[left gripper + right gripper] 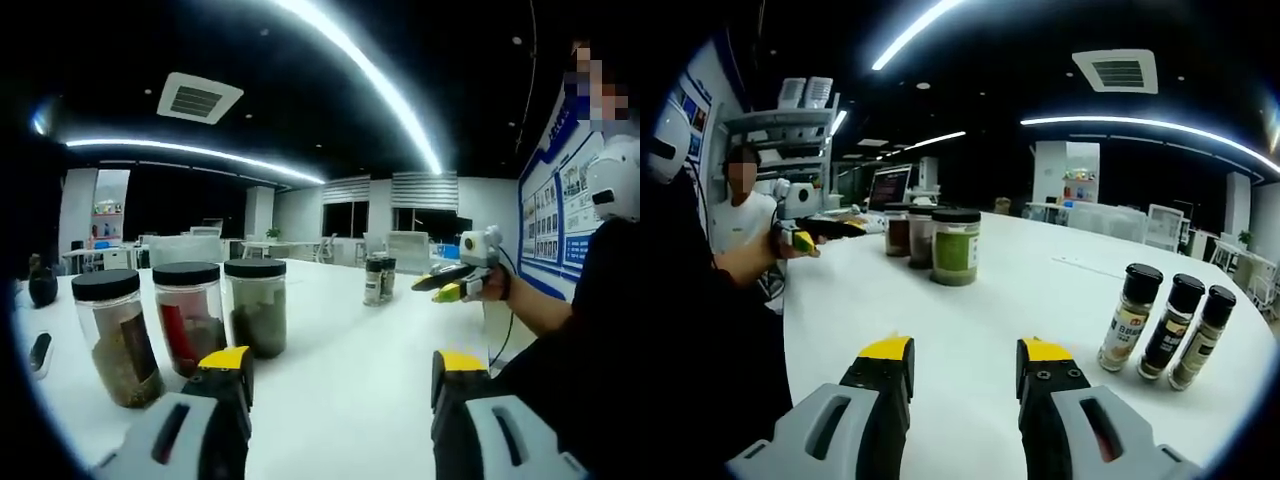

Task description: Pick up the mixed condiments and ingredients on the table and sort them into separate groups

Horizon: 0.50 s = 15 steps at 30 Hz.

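Now three large jars (pixel 185 325) are standing at lower left of the left gripper view, just above the empty, spread left gripper (pixel 340 375). Rightward, three slim spice bottles (pixel 1168 325) are sitting beyond the right gripper (pixel 962 365), likewise parted and empty.

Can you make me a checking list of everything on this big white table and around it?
Surface: white table, bare between the groups.
Job's things: three wide jars in a row; three slim spice bottles side by side.
Clutter: dark object at the table's far edge.
Grippers: left gripper open, holding nothing; right gripper open, holding nothing.
Cables: nothing seen.
Surroundings: office desks, ceiling lights, wall posters.
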Each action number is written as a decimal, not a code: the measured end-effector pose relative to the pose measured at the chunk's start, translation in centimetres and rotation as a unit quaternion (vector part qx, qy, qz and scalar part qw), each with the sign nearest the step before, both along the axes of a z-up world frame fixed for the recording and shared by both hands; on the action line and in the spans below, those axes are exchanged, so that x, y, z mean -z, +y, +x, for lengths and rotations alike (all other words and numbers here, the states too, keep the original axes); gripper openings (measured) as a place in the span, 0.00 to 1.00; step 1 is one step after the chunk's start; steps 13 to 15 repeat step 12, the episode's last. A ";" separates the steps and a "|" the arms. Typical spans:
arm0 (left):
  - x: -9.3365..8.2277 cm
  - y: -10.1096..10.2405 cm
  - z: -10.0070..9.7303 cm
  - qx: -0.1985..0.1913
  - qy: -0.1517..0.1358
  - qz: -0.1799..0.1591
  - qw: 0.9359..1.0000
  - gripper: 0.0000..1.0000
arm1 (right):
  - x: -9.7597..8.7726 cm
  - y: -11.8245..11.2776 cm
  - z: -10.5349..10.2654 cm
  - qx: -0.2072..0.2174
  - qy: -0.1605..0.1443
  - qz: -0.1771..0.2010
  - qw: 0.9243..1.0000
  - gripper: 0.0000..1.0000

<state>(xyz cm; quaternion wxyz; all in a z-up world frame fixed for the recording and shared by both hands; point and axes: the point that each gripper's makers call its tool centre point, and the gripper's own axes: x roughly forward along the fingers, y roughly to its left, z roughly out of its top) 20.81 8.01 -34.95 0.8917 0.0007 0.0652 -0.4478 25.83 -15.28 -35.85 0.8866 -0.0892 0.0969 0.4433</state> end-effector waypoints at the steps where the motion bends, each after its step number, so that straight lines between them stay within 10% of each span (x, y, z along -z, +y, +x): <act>1: 0.1 0.0 0.0 0.001 0.001 0.001 1.000 0.72 | -0.1 0.0 0.0 0.000 -0.001 0.000 1.000 0.42; 15: 0.0 -0.3 -0.3 0.008 -0.001 -0.003 1.000 0.72 | -0.1 0.0 -0.1 -0.001 -0.002 -0.002 1.000 0.42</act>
